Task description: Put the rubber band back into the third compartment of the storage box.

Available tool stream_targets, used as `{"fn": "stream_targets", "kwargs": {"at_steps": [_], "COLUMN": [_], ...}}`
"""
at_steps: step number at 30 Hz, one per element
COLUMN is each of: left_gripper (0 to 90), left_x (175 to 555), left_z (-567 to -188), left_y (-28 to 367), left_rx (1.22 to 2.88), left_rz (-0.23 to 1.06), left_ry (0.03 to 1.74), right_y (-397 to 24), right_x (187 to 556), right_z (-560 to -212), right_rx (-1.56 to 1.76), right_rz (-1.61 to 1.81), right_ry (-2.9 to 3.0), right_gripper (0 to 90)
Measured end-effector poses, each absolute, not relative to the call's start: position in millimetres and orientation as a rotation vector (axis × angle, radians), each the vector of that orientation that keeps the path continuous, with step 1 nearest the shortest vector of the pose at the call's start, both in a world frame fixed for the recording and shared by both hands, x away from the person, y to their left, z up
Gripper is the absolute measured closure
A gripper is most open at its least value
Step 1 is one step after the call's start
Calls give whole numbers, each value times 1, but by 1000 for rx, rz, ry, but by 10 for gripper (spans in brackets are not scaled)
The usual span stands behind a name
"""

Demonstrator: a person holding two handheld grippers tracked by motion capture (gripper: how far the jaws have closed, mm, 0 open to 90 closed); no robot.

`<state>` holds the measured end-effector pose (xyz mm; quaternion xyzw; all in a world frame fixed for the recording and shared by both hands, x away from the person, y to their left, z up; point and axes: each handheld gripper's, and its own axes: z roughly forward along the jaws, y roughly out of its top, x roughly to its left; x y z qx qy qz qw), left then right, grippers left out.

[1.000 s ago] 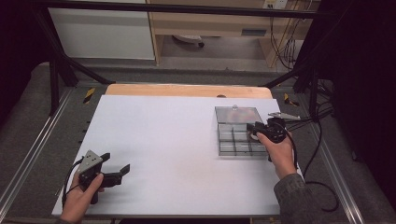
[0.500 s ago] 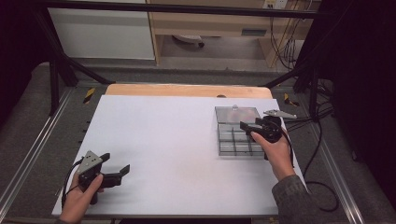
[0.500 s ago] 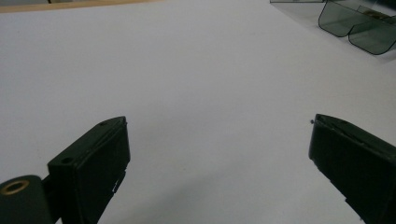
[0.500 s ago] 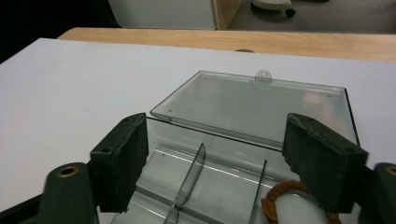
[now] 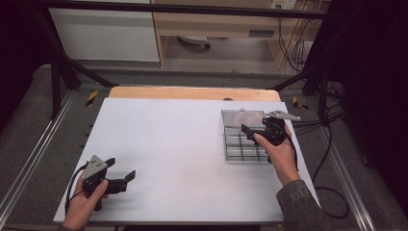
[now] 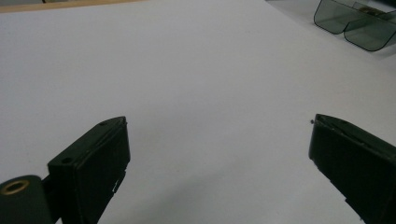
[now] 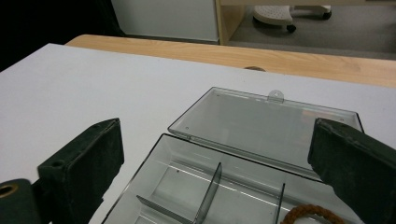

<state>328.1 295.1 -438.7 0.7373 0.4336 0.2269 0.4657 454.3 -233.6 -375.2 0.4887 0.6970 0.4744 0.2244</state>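
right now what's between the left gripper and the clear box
Nothing: bare white table runs from the left gripper to the clear box in the high view.

Smoky clear compartment box, brown braided ring, white table.

Even overhead light keeps the white table bright while the surroundings sink into near black, the high view looks soft and grainy, faint glare streaks the clear box lid, and the near black jaws in both gripper views are blurred.
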Motion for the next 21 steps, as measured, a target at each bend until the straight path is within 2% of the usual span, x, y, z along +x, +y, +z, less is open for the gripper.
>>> {"fn": "stream_targets", "kwargs": {"at_steps": [21], "left_gripper": [51], "left_x": [324], "left_z": [-434], "left_y": [300], "left_rx": [1776], "left_rz": [561], "left_ry": [1067], "right_y": [-241], "right_x": [422], "right_z": [-337], "right_rx": [1208], "right_rz": [1486], "right_ry": [1863], "right_gripper": [78]}}
